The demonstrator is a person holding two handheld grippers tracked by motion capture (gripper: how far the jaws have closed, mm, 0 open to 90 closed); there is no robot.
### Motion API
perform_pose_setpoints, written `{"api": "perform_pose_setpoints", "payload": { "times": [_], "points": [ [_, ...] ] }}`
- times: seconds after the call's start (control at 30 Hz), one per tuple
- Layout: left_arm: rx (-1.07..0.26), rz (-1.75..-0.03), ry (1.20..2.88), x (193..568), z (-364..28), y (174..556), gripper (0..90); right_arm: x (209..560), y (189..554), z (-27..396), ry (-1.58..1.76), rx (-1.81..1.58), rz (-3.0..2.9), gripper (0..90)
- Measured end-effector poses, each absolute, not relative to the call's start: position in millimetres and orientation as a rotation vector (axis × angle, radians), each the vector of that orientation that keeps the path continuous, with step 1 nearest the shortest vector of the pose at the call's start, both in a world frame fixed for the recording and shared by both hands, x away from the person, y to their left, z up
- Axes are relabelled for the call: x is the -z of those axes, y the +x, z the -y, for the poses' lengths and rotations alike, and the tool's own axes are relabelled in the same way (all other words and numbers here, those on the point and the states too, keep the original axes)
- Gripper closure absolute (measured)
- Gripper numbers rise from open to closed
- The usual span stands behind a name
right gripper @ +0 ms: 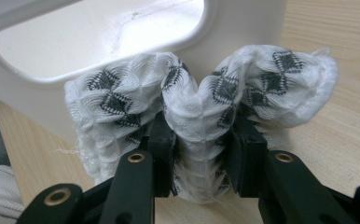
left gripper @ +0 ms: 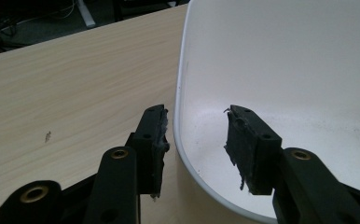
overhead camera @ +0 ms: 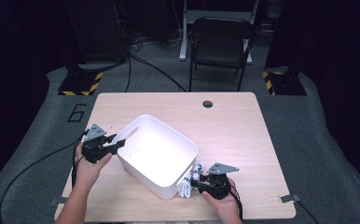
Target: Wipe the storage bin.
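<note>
White bin (left gripper: 280, 60) rim between spread left gripper (left gripper: 194, 144) jaws; right gripper (right gripper: 201, 154) pinches patterned cloth (right gripper: 192, 98), bottom hidden.

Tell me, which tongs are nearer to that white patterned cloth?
The right tongs: they are shut on the patterned cloth, bunched against the white bin's near wall. The left tongs straddle the bin's rim on its far side, away from the cloth.

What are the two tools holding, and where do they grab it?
The right tool pinches a white-and-black patterned cloth at a bunched middle fold. The left tool holds nothing; it straddles the white bin rim, open.
</note>
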State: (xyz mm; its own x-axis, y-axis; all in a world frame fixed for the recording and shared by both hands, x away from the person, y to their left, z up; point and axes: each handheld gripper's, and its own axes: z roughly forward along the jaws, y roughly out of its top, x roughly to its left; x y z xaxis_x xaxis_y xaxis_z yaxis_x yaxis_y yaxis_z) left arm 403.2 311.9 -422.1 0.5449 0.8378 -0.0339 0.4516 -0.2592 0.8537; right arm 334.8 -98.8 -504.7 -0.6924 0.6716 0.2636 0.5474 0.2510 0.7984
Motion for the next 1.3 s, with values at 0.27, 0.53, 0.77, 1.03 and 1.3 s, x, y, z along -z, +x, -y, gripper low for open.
{"api": "perform_pose_setpoints", "payload": {
  "times": [0.27,0.53,0.77,1.03,1.3],
  "points": [
    [-0.498,-1.103,1.915,421.1,-307.1,405.0,61.4,505.1,334.2,98.1,1.169,-1.422,-2.375,65.8],
    [-0.524,-1.162,1.970,421.1,-295.8,406.8,58.9,505.7,332.2,97.6,1.179,-1.427,-2.367,65.8],
    [-0.504,-1.125,1.981,421.9,-296.9,405.2,54.4,505.3,332.2,96.8,1.184,-1.428,-2.363,65.8],
    [-0.520,-1.119,1.970,423.2,-302.5,398.7,64.0,497.0,329.7,98.4,1.151,-1.471,-2.330,66.0],
    [-0.557,-1.133,1.967,423.3,-302.5,394.0,66.5,473.3,328.1,103.0,1.098,-1.541,-2.258,66.2]
  ]
}}
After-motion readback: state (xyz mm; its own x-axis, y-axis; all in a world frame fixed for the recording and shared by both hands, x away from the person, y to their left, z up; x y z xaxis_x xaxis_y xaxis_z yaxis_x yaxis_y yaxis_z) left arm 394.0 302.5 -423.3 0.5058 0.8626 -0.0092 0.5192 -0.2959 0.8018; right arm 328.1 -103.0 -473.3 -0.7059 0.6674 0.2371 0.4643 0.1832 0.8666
